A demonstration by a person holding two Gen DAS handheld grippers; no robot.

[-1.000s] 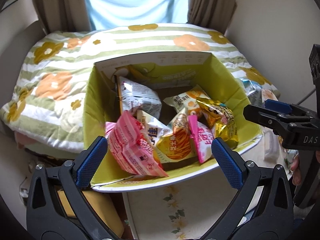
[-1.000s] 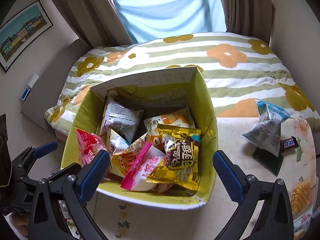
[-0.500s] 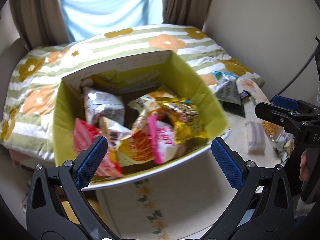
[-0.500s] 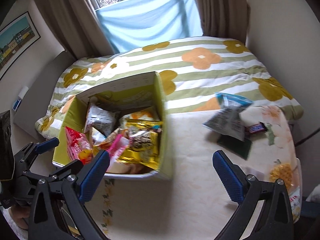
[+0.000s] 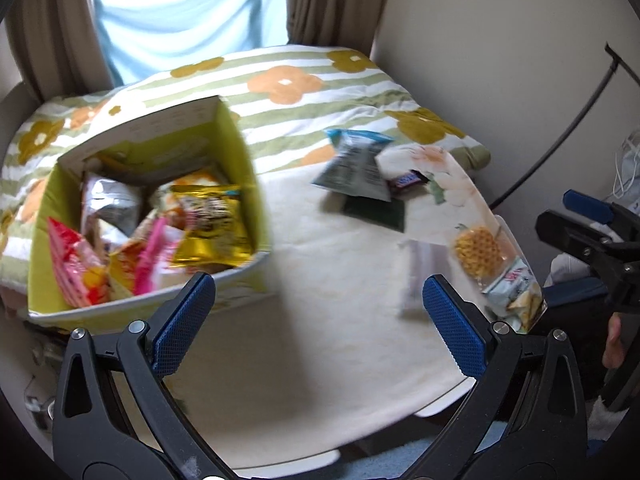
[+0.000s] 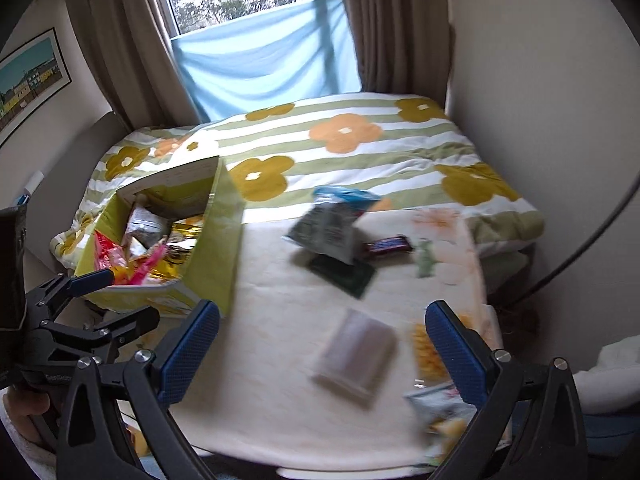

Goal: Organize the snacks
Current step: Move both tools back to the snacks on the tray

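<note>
A green cardboard box [image 5: 240, 168] [image 6: 224, 232] at the table's left holds several snack bags, a gold one [image 5: 212, 232] on top. Loose on the table lie a grey-blue bag [image 5: 356, 164] [image 6: 328, 224], a chocolate bar [image 5: 408, 181] [image 6: 390, 245], a dark green packet [image 6: 344, 274], a pale flat pack [image 5: 416, 276] [image 6: 356, 356] and a yellow snack bag [image 5: 496, 264] [image 6: 430, 350]. My left gripper [image 5: 320, 320] is open and empty above the table's front. My right gripper [image 6: 322, 350] is open and empty over the pale pack.
A floral striped quilt [image 6: 360, 140] covers the bed behind the table. A wall [image 6: 540, 100] and a dark cable [image 5: 560, 136] are at the right. The table [image 5: 320, 360] has a cream floral cloth. Curtains and a window stand at the back.
Both grippers have swung right, away from the box, so the loose snacks on the table's right side come into view. Both stayed open and empty.
</note>
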